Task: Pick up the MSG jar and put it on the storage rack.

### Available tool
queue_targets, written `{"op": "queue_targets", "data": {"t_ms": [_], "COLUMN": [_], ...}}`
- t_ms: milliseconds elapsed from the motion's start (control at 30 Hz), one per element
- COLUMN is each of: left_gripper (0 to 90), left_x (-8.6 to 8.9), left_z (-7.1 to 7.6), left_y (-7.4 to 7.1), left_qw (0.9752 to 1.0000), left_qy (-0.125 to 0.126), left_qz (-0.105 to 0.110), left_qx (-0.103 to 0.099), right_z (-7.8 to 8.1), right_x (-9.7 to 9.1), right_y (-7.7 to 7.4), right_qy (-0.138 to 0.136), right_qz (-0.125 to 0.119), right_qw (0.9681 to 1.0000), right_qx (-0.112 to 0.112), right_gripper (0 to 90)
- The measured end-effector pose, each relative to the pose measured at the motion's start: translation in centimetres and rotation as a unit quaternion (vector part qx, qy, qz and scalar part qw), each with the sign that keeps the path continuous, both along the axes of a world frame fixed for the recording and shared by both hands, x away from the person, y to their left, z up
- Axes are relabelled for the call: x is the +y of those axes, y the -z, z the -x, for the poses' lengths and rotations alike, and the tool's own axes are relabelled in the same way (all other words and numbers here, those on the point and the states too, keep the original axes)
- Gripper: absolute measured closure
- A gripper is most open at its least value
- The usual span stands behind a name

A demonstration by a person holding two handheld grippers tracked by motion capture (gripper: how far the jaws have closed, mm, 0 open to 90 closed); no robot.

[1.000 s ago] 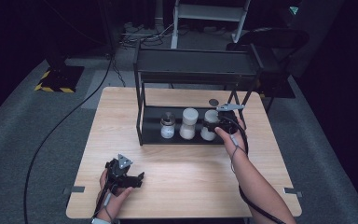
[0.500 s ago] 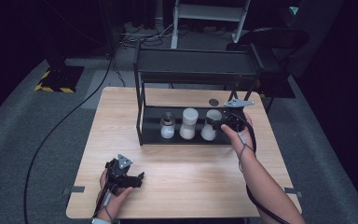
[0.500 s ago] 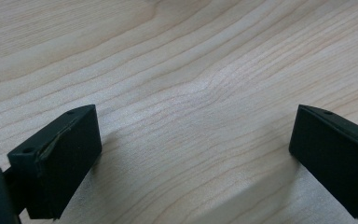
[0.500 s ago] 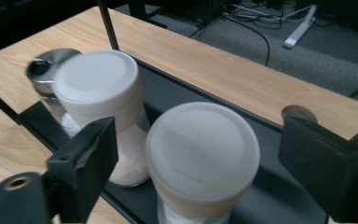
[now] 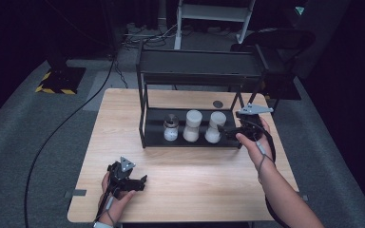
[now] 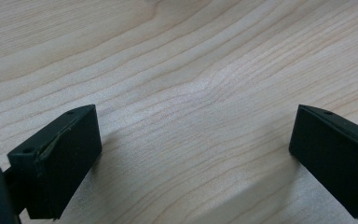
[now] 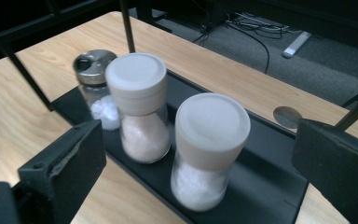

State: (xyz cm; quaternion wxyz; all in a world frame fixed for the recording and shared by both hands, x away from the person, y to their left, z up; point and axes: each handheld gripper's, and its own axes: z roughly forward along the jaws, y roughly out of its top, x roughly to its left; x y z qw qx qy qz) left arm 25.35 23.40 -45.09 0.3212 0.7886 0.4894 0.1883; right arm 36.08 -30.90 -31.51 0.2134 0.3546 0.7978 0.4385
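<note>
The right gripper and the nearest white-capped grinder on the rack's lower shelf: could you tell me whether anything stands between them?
Nothing visible does. The right gripper has just been opening its jaws and nothing is between them; the white-capped grinder stands upright straight ahead on the lower shelf, with open space in front of it.

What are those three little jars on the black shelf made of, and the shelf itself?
The two taller grinders look like clear glass or plastic with matt white plastic caps. The small shaker seems clear glass with a shiny metal lid. The shelf looks like black-painted metal, judging by its thin frame bars.
</note>
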Motion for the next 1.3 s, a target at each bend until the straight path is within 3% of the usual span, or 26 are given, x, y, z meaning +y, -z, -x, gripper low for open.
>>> {"op": "queue_targets", "data": {"t_ms": [533, 800, 1300], "left_gripper": [2.1, 2.2, 2.2], "left_x": [0.0, 0.0, 0.0], "left_z": [0.0, 0.0, 0.0], "left_y": [0.0, 0.0, 0.0], "left_qw": [1.0, 1.0, 1.0], "left_qy": [0.0, 0.0, 0.0], "left_qz": [0.0, 0.0, 0.0], "left_qx": [0.0, 0.0, -0.001], "right_z": [3.7, 4.8, 5.4], "right_x": [-2.5, -3.6, -4.7], "right_y": [0.0, 1.2, 4.7], "right_qy": [-0.008, -0.013, -0.017], "right_qz": [0.005, 0.002, 0.008], "right_qw": [1.0, 0.9999, 0.9994], "right_qx": [0.002, 0.006, 0.03], "right_gripper": [2.7, 2.6, 2.6]}}
